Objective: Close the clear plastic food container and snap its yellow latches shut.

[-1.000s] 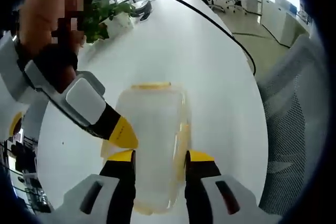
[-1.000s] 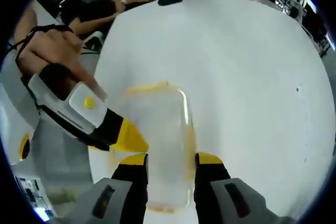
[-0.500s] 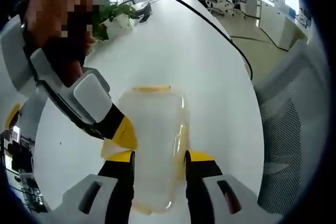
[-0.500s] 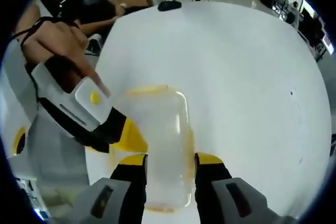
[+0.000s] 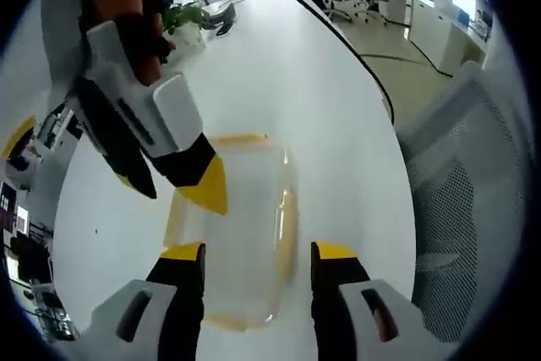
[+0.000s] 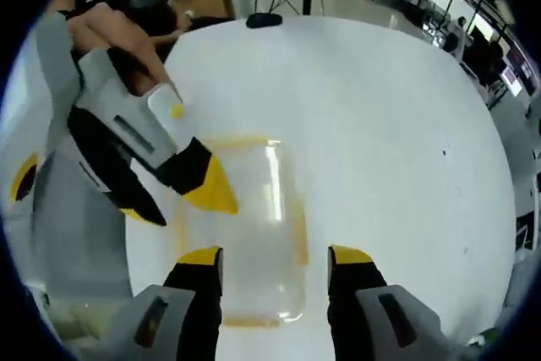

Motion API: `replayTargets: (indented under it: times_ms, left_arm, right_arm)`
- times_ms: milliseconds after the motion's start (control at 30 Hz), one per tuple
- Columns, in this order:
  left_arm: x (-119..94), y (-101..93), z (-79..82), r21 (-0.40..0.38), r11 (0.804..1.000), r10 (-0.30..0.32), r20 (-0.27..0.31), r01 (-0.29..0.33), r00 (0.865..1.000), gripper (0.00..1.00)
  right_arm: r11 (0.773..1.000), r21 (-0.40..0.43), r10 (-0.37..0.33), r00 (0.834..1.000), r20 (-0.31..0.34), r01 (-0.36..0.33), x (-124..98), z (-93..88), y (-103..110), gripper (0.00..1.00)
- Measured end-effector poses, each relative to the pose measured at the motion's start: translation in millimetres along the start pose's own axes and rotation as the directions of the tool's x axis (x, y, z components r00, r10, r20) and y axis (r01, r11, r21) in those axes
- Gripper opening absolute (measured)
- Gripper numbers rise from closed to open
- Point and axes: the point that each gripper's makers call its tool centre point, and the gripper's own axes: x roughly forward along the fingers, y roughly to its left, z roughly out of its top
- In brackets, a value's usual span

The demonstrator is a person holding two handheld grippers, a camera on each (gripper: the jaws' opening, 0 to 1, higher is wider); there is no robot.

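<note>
**Both grippers backed off the container, jaws spread**

Since the earlier frames, each view's own jaws have parted wider and no longer press the container's sides; the other gripper has lifted higher in both views.

Left gripper view: left gripper (image 5: 256,253) has yellow-tipped jaws standing apart, with the clear plastic food container (image 5: 241,234) lying between and beyond them on the white table (image 5: 279,65). Whether the tips touch the container walls: cannot tell. Yellow latches (image 5: 286,224) show along the container's edges; whether they are snapped shut cannot be told. The right gripper (image 5: 203,185) enters from the upper left, held by a hand (image 5: 139,19), its yellow tip over the container's near-left corner. A potted plant (image 5: 188,19) and a black cable (image 5: 338,35) lie further along the table; a mesh chair (image 5: 461,209) stands beside it.

Right gripper view: right gripper (image 6: 275,259) jaws likewise apart, container (image 6: 245,234) between them on the table (image 6: 380,124). Left gripper (image 6: 207,192) comes in from the left, tip above the container's left edge.
</note>
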Motion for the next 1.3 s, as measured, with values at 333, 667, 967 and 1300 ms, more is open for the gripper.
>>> replayTargets:
  times_ms: [333, 667, 967, 1300]
  left_arm:
    - [-3.3, 7.5, -8.2, 0.022, 1.000, -0.002, -0.019, 0.002, 1.000, 0.62]
    - [-3.1, 14.2, -18.7, 0.010, 1.000, -0.015, -0.038, 0.015, 0.999, 0.67]
    - [3.6, 21.5, -23.3, -0.011, 1.000, -0.028, -0.044, 0.028, 0.999, 0.74]
    - [14.6, 29.5, -32.5, 0.007, 0.999, -0.032, -0.073, 0.033, 0.997, 0.77]
  right_arm:
    - [1.000, 0.004, -0.030, 1.000, -0.008, 0.030, -4.5, -18.4, 11.0, 0.56]
    - [0.999, 0.008, -0.051, 0.999, -0.012, 0.051, -3.6, -27.6, 20.1, 0.60]
    - [0.996, -0.016, -0.085, 0.996, -0.034, 0.085, 0.1, -39.9, 22.6, 0.67]
    - [0.995, -0.035, -0.096, 0.995, -0.039, 0.095, 11.3, -41.0, 24.4, 0.72]
